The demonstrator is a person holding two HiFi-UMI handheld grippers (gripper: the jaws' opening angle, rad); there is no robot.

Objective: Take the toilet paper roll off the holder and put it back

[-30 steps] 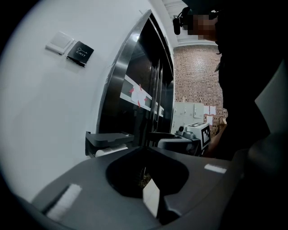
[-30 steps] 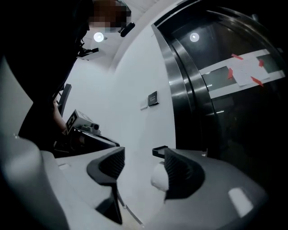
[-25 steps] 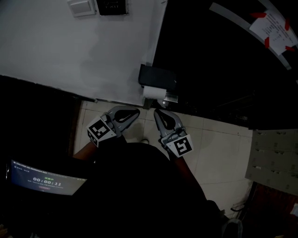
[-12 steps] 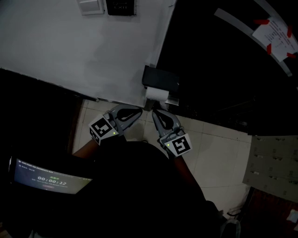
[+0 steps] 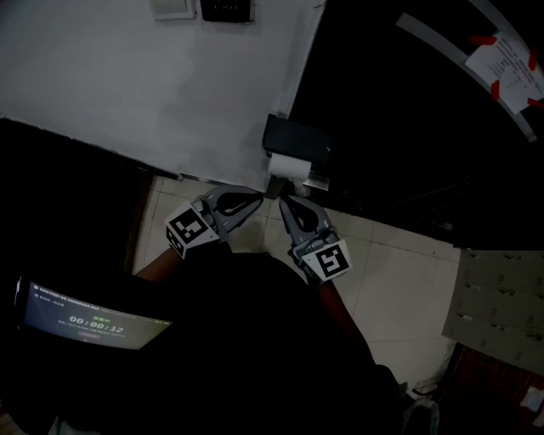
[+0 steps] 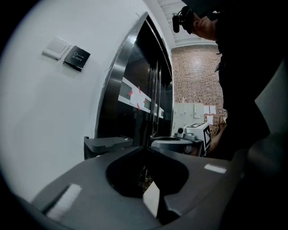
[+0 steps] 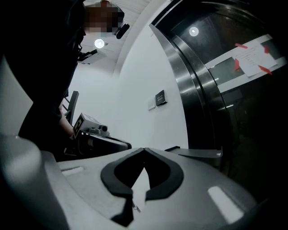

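A white toilet paper roll (image 5: pixel 289 166) sits under the black cover of its holder (image 5: pixel 296 136), fixed at the edge of the white wall beside a dark door. My left gripper (image 5: pixel 257 197) is just below and left of the roll, shut with nothing in it. My right gripper (image 5: pixel 283 202) sits close beside it, right under the roll, also shut and empty. Neither touches the roll. In the left gripper view the closed jaw tips (image 6: pixel 145 147) point past the holder's cover (image 6: pixel 108 143). The right gripper view shows its tips (image 7: pixel 144 149) met, with the cover (image 7: pixel 198 153) just beyond.
A light switch (image 5: pixel 172 8) and a dark exit plate (image 5: pixel 226 8) hang on the white wall. A dark glass door with a metal frame (image 5: pixel 408 102) fills the right. Pale floor tiles (image 5: pixel 399 272) lie below, with a timer screen (image 5: pixel 89 319) at lower left and grey panels (image 5: pixel 497 297) at right.
The head view has drifted slightly, so the holder sits a little further right. Both grippers stay shut just below the roll, with hardly any movement.
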